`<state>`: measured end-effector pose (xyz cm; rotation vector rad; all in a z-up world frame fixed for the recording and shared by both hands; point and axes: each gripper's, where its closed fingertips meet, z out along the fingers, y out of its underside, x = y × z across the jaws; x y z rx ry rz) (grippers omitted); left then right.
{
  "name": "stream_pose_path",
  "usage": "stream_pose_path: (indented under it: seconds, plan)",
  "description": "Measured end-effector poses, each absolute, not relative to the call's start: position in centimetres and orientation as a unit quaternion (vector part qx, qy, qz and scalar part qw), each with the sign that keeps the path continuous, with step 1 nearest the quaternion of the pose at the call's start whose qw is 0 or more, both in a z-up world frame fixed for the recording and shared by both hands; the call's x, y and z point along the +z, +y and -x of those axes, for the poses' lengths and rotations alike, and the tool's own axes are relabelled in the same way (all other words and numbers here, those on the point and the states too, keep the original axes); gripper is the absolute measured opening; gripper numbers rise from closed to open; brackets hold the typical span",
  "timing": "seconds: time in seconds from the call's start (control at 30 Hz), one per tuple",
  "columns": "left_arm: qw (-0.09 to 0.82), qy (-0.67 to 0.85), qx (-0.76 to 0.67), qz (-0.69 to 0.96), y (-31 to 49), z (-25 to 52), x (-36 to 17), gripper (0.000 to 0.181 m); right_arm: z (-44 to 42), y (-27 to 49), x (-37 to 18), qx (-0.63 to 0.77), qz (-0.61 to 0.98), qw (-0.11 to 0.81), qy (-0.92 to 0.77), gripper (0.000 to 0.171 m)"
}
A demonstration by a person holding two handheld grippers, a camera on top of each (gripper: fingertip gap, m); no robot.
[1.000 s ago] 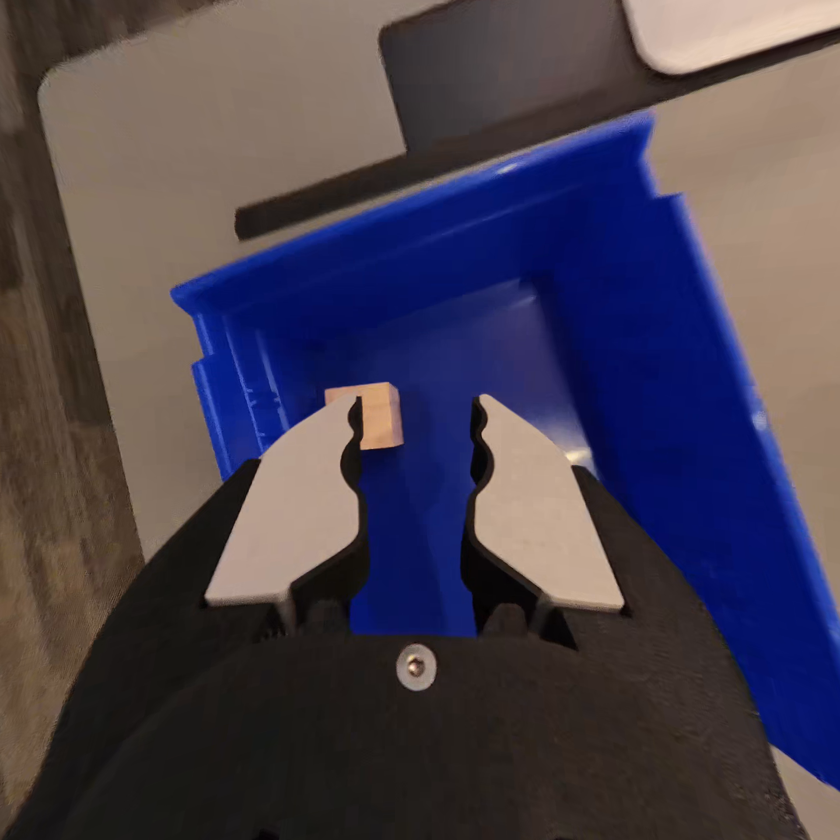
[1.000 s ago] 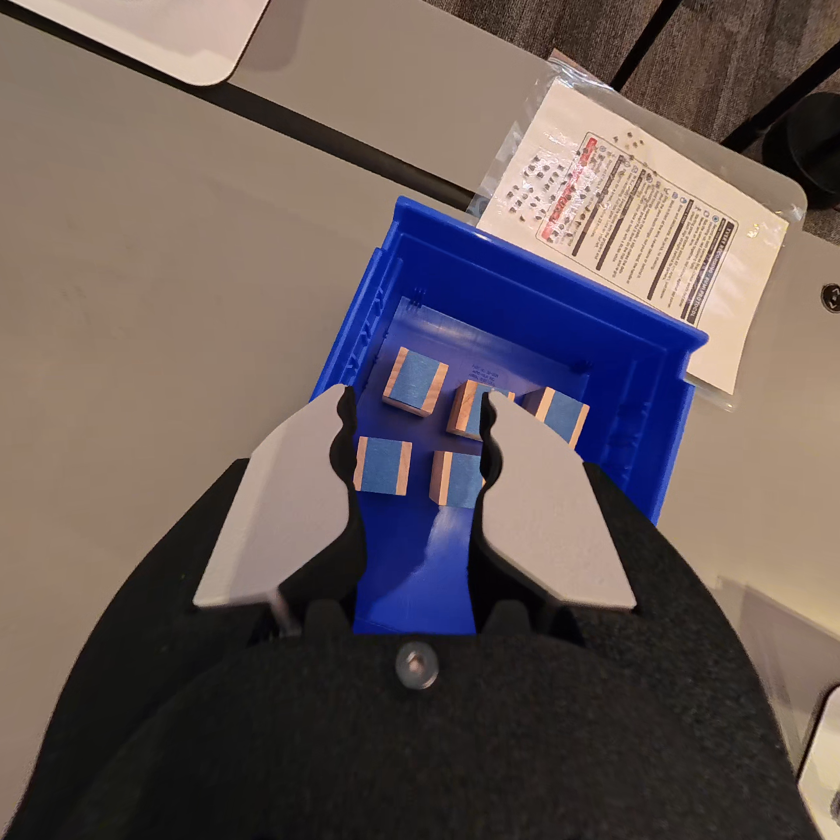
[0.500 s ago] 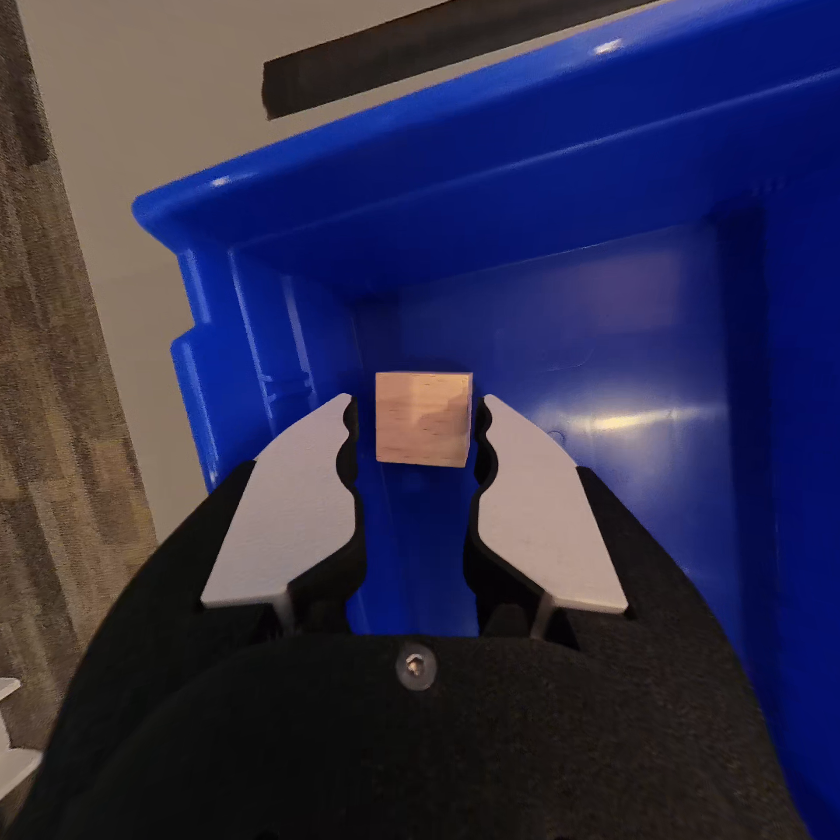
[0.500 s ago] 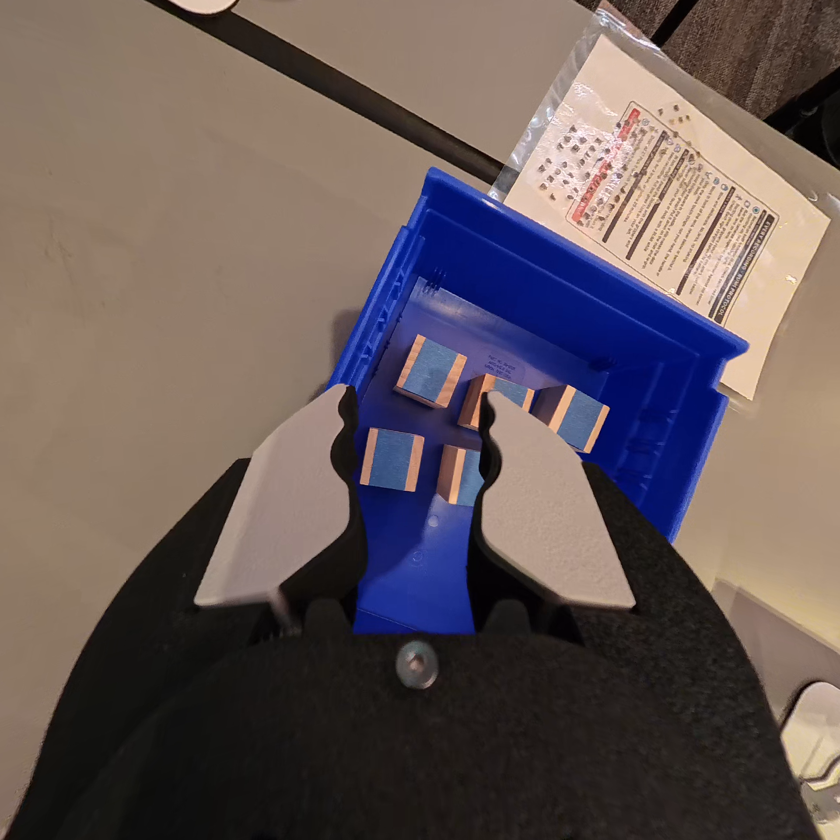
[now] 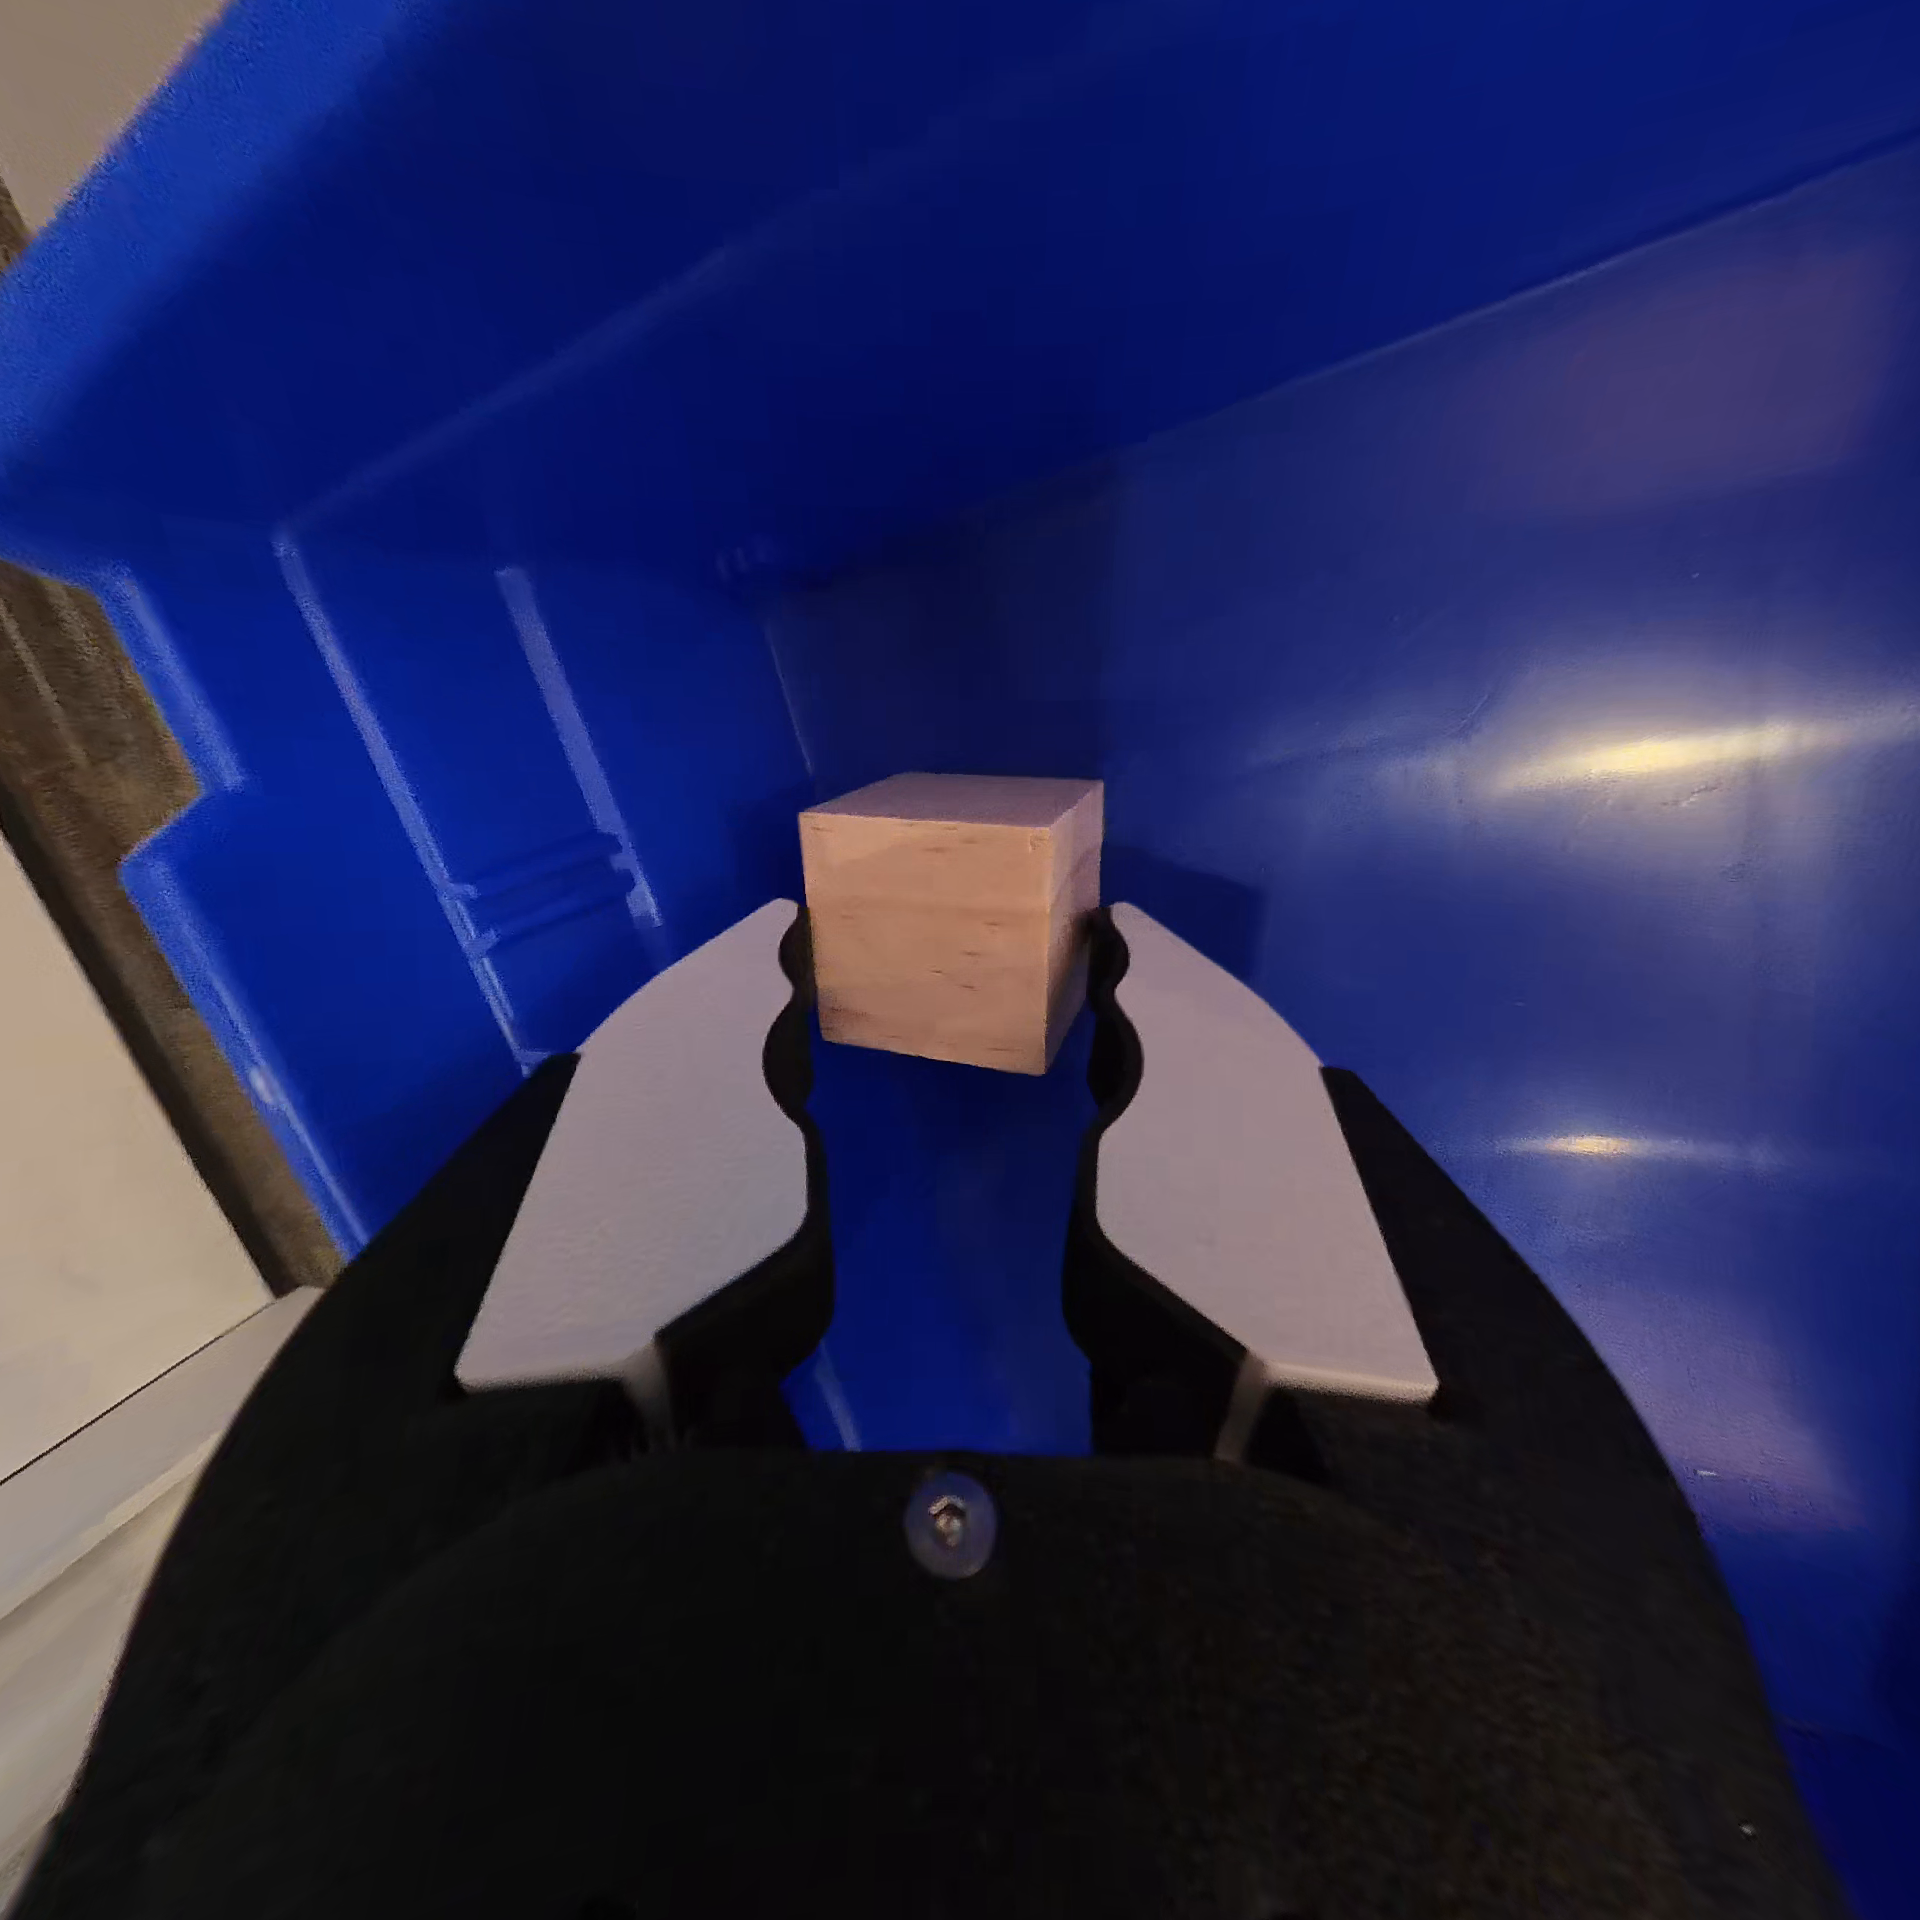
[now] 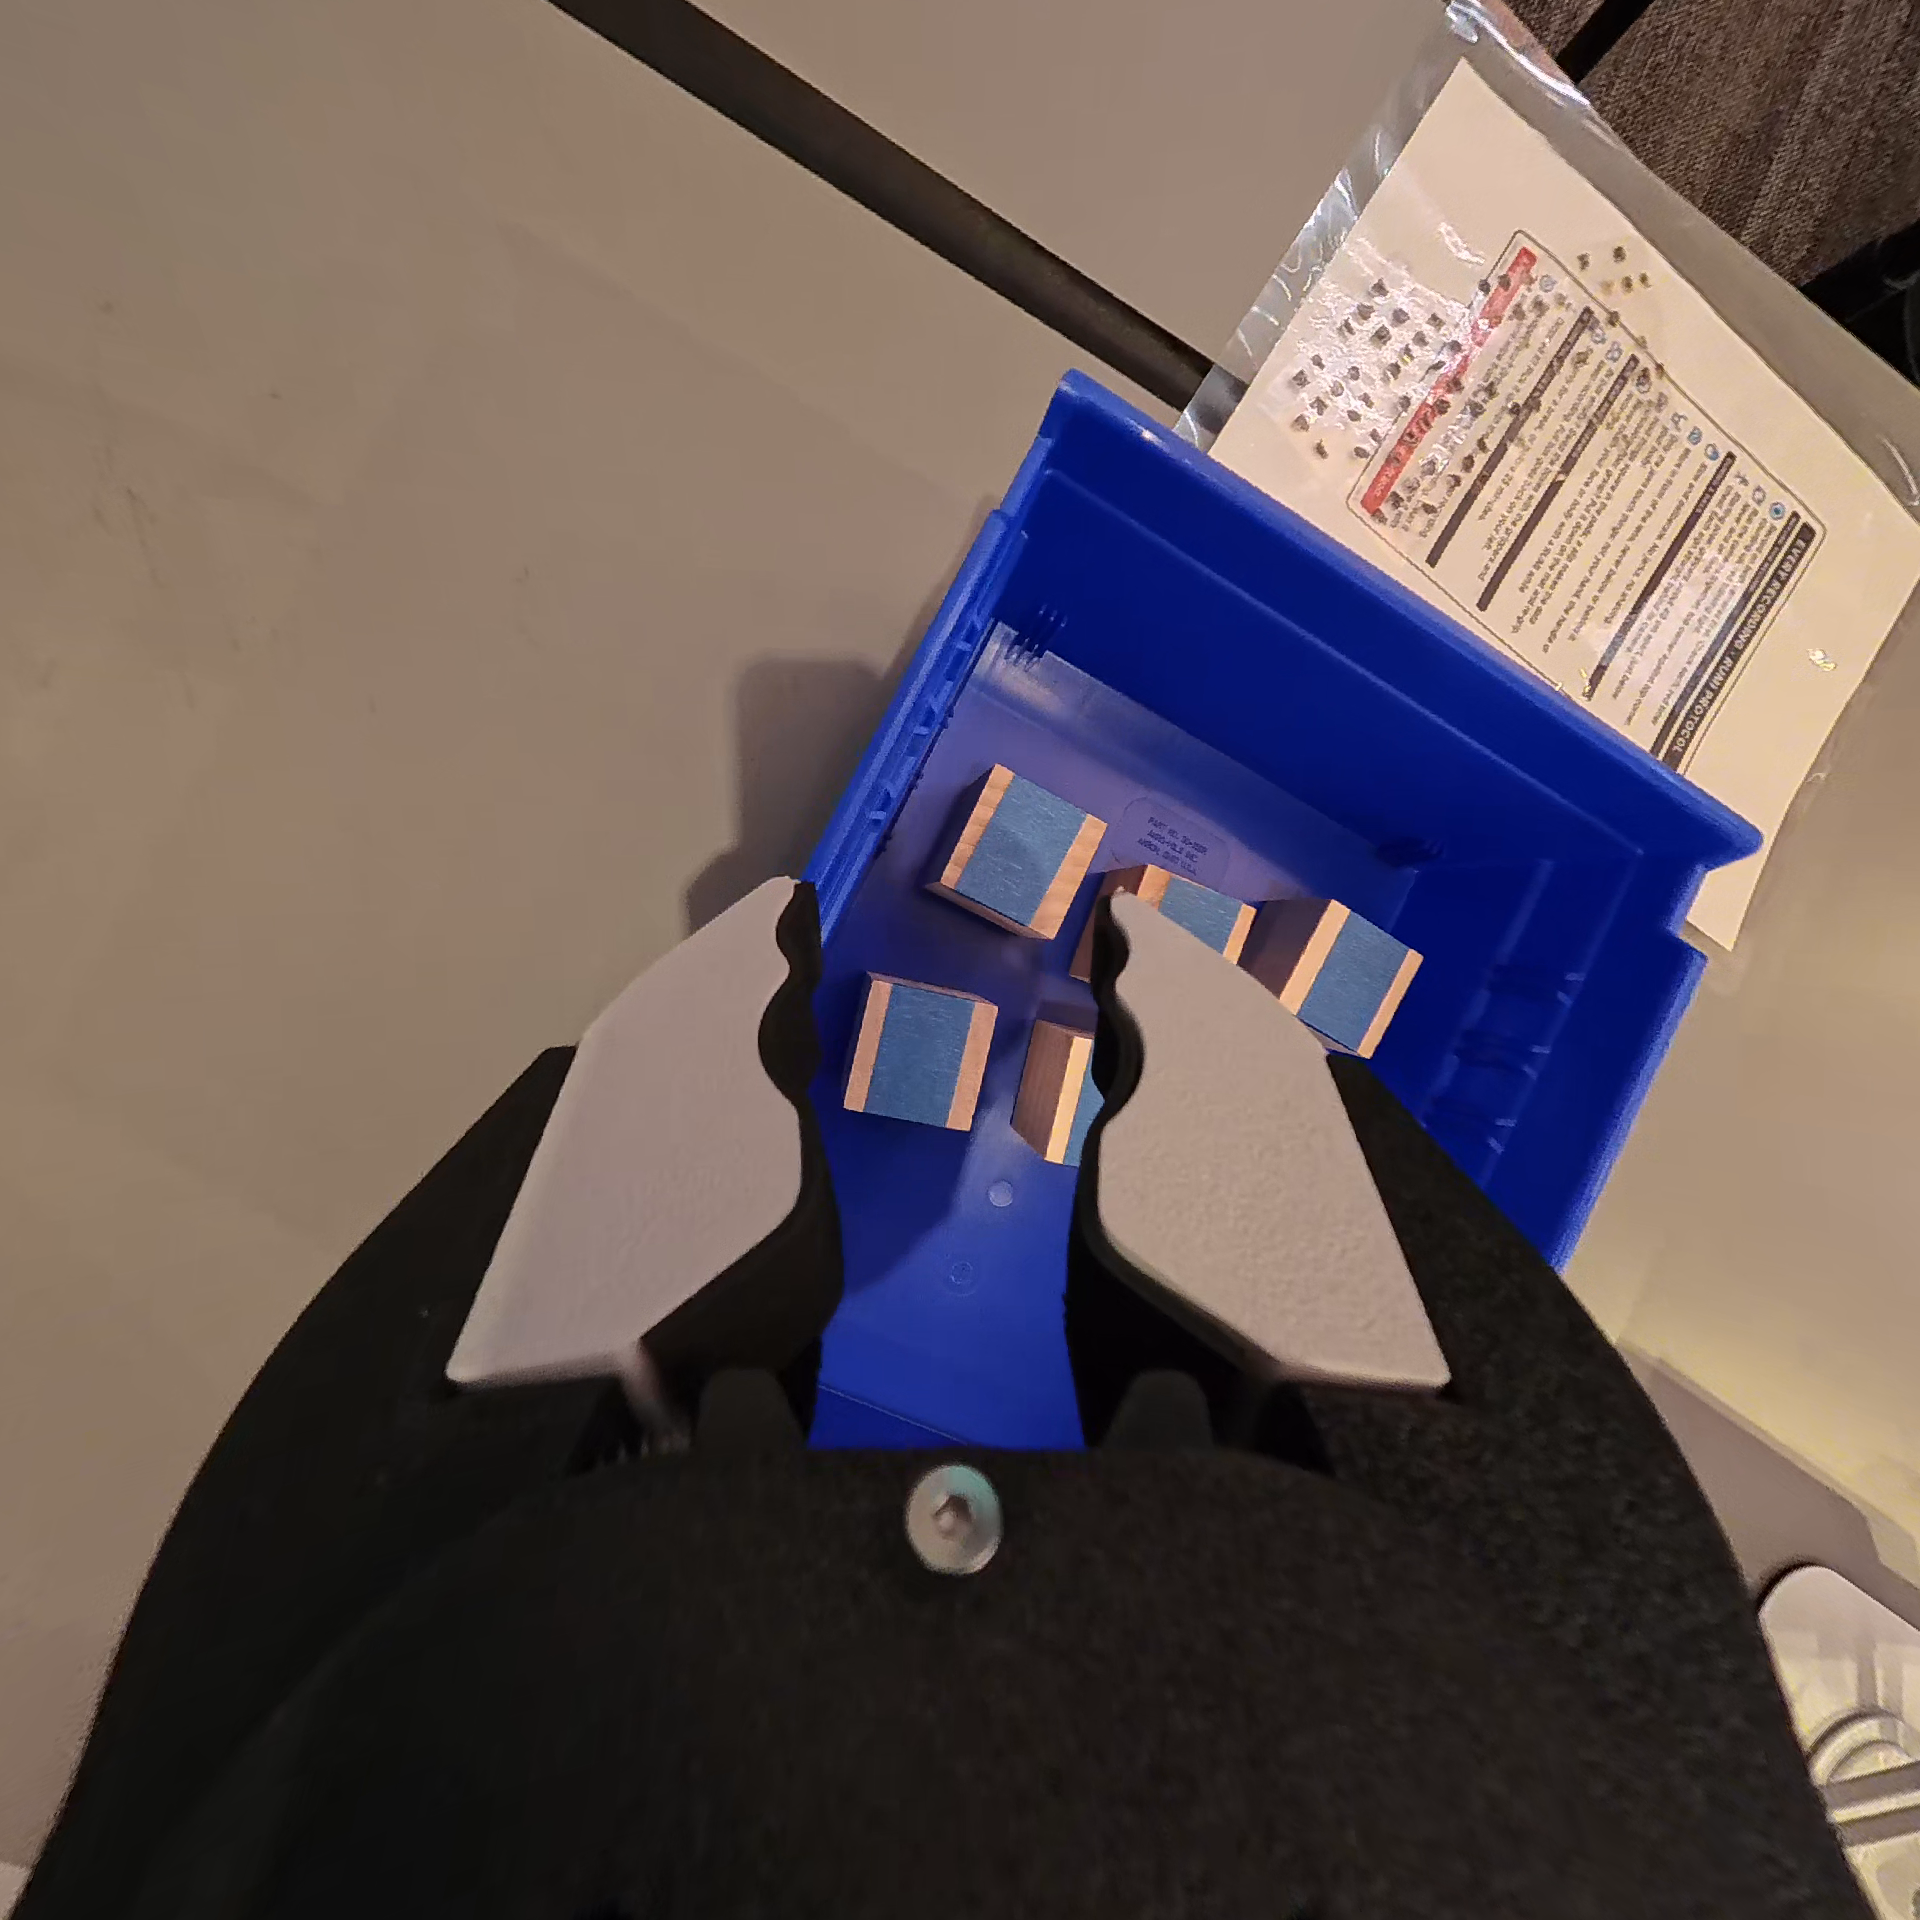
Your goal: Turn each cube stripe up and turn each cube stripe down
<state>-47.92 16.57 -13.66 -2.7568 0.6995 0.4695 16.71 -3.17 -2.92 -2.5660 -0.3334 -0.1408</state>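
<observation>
Inside a blue plastic bin point(image 5: 1455, 520), the left gripper point(image 5: 945, 920) is bracketing a plain wooden cube point(image 5: 940, 930), jaws parted, tips just beside its sides. Squeeze squarely before rolling it. The right gripper point(image 6: 951, 914) is hovering open above five blue-striped cubes point(image 6: 914, 1049).

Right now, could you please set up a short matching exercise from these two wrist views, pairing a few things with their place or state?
Things:
1. plain wooden cube
2. five striped cubes
3. printed sheet
4. right gripper

States:
A. blue stripe up, on a bin floor
B. in a clear sleeve, behind the blue bin
C. open, above the bin
D. between the left gripper's fingertips

Pairs: 1-D, 2-A, 3-B, 4-C
</observation>
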Motion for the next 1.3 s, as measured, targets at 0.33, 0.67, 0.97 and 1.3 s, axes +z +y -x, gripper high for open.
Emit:
stream_pose_path:
  seconds: [0.33,0.67,0.97,1.3]
  plan:
    - [0.185,0.252,0.114,0.943,15.5,46.4,-9.1,0.05,-16.1,-2.9,-3.0,-0.067,0.951,0.267,-0.142,0.047]
    - [0.478,0.415,-0.021,0.774,10.0,31.8,6.6,0.05,-9.9,-0.7,1.0,-0.046,0.877,0.393,-0.273,0.045]
    - [0.477,0.505,-0.264,0.669,1.9,18.4,8.1,0.05,5.2,-2.0,6.7,0.025,0.65,0.597,-0.468,0.067]
    - [0.275,0.47,-0.588,0.598,-4.6,13.9,8.5,0.049,11.9,-4.3,7.5,-0.045,0.504,0.694,-0.512,0.075]
